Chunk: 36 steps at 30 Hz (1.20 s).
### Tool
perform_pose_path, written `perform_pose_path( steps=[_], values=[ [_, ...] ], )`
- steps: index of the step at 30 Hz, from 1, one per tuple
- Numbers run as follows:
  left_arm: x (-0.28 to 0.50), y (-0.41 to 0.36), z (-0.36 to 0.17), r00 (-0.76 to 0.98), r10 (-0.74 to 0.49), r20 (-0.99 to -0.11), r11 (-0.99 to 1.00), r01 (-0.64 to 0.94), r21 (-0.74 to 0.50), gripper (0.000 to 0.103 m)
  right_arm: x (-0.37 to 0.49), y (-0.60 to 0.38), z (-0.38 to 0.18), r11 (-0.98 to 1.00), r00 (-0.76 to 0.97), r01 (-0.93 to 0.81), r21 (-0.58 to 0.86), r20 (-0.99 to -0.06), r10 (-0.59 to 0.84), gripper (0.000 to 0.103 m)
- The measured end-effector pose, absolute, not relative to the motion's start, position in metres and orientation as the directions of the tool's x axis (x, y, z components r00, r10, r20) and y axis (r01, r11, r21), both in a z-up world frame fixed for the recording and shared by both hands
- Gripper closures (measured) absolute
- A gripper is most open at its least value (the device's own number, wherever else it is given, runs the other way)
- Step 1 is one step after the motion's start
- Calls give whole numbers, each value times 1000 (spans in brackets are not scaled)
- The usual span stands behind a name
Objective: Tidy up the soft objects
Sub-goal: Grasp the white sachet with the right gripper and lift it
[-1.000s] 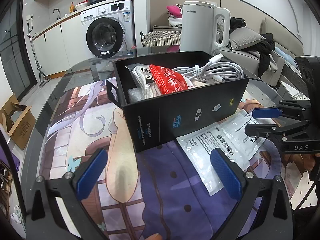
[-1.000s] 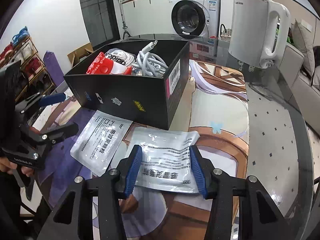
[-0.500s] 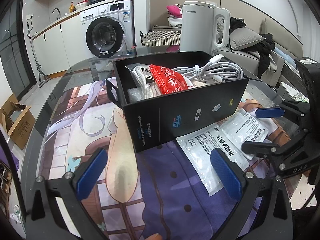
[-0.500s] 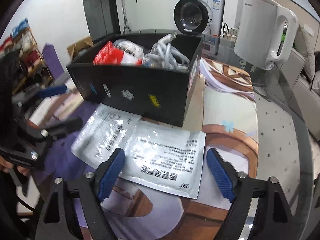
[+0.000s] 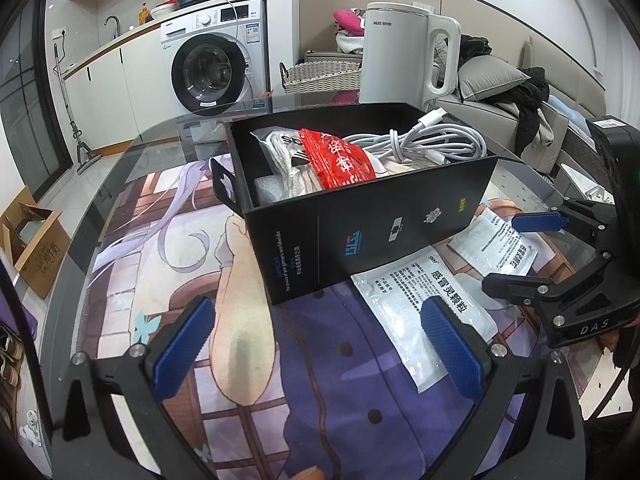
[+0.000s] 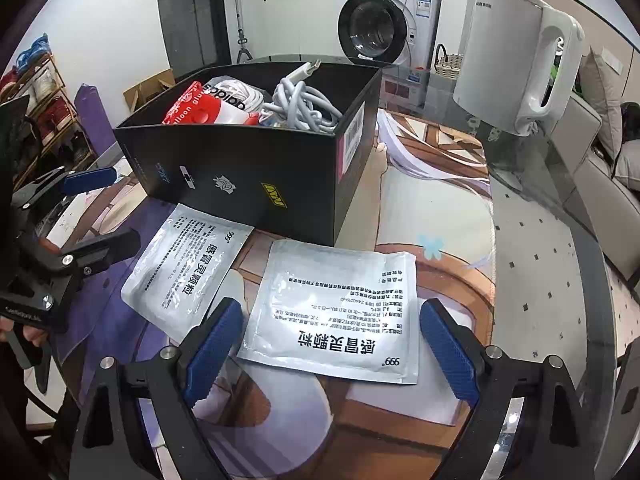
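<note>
Two flat white packets lie on the worktop (image 6: pixel 540 280) just in front of the black box (image 6: pixel 256 176): nearer packet (image 6: pixel 340 308) between the right tool (image 6: pixel 332 344) pads w/o contact, other packet (image 6: pixel 184 272) beside it. Right tool released; left tool (image 5: pixel 316 352) also wide, empty. Risk: packets thin & slick, pads may skid over or pinch only a corner, so it drops short of the box. Right view shows the box's barcode end; left view shows red bag (image 5: pixel 336 156) & cable (image 5: pixel 424 144) more fully.
</note>
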<state>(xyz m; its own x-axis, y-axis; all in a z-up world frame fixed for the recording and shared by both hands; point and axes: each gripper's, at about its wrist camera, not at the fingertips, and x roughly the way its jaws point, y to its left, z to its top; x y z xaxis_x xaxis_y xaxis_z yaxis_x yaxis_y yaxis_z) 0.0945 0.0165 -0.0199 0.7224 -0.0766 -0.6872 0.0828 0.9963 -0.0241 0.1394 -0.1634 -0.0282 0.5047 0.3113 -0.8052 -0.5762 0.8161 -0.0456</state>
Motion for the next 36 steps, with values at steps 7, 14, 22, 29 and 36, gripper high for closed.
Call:
perform_pose_path(
  steps=[7,14,22,29,36],
  values=[
    [94,16,-19,722,-78,-687,996,83,-26,0,132,-158,-25,785,506,-618,-42,-785,357,42],
    [93,14,-19,709,-113,-696,993,100,-59,0,132,-164,-17,774,496,-634,-10,-773,396,64],
    [92,-4,-21,676,-164,-718,986,138,-95,0,123,-173,7,757,511,-653,17,-728,457,65],
    [99,-25,-24,638,-147,-756,988,125,-87,0,118,-181,26,760,542,-650,17,-689,480,65],
    [112,-43,-27,605,-120,-787,993,80,-90,0,118,-189,34,768,558,-640,30,-668,491,65]
  ],
)
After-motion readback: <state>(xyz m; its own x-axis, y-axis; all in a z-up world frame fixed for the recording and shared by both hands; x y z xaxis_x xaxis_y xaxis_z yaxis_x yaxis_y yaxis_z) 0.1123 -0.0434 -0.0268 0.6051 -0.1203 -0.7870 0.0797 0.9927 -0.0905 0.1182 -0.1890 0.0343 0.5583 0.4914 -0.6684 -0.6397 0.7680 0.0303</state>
